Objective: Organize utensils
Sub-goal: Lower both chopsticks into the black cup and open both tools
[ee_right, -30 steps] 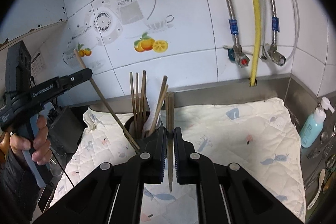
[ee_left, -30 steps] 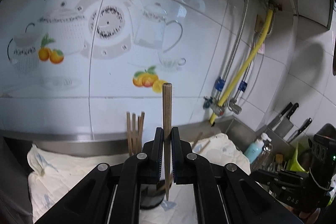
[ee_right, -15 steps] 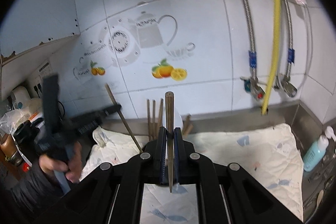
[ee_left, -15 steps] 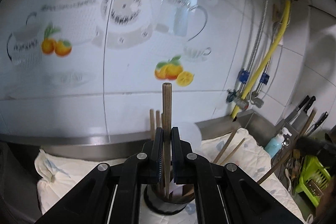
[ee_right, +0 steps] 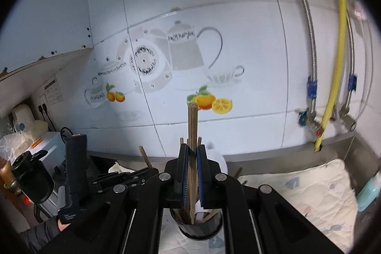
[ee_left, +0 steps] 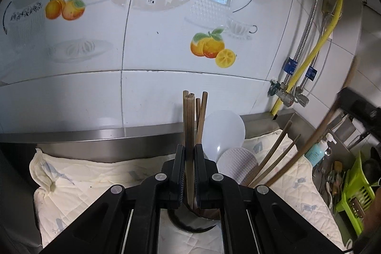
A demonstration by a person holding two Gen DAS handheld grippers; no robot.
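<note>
My left gripper (ee_left: 189,170) is shut on a wooden chopstick (ee_left: 188,125), upright, its lower end down in the dark round utensil holder (ee_left: 190,221). The holder also keeps several chopsticks (ee_left: 273,156) and two white spoons (ee_left: 223,132). My right gripper (ee_right: 192,173) is shut on another wooden chopstick (ee_right: 192,135), upright, its tip inside the same holder (ee_right: 197,227). The right gripper and its chopstick show blurred at the right of the left wrist view (ee_left: 357,108); the left gripper shows at the left of the right wrist view (ee_right: 123,179).
The holder stands on a white quilted cloth (ee_left: 78,177) on a steel counter against a tiled wall. Yellow hose (ee_right: 335,73) and valves at back right. A soap bottle (ee_left: 316,150) and green rack (ee_left: 352,185) at right. Kettle and appliances (ee_right: 31,173) at left.
Both grippers have come in over the holder and lowered; each chopstick's lower end now sits inside it. The holder is much closer in both views.
</note>
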